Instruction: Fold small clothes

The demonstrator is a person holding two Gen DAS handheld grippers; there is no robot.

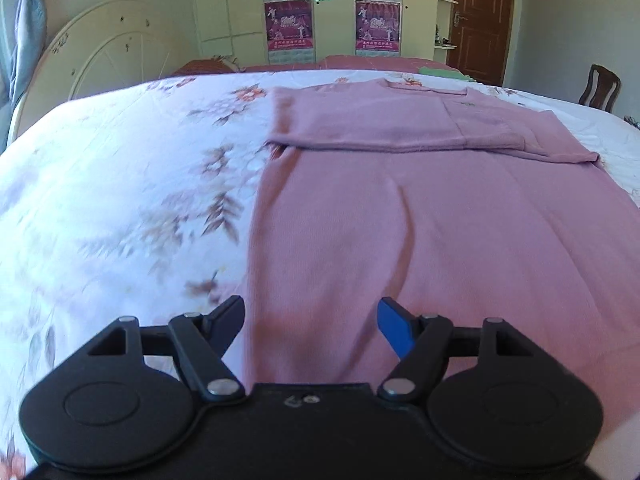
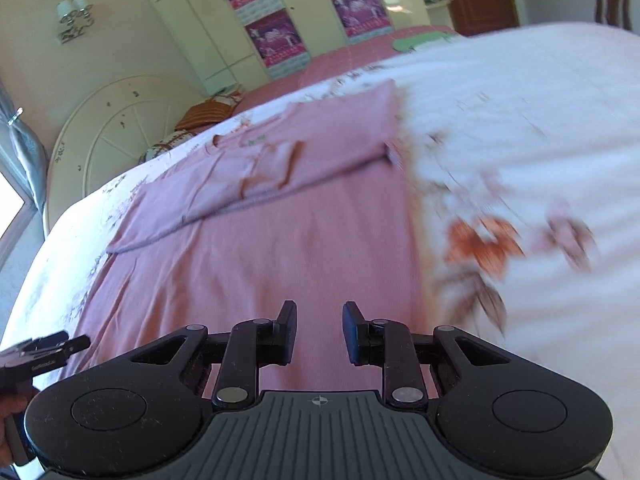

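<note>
So there's a pink shirt (image 1: 420, 220) laid out flat on the bed's floral sheet (image 1: 120, 184), filling the middle and right of the left wrist view. It's a soft mauve-pink knit, and its sleeves are already folded across the top part, making a straight horizontal edge across the upper middle of the frame. One long shallow crease runs down the lower body of it, otherwise it's pretty smooth. In the right wrist view the same shirt (image 2: 260, 240) sits centre-left, tilted, with the folded sleeve ends bunched a bit near the chest.

The left gripper (image 1: 312, 326) is at the bottom of its frame with fingers spread wide, nothing between them, hovering over the shirt's lower left edge. The right gripper (image 2: 320, 332) is released too, a narrower gap, also holding nothing, above the shirt's lower hem area.

White headboard (image 1: 108, 48) upper left, brown door (image 1: 480, 20) upper right.
</note>
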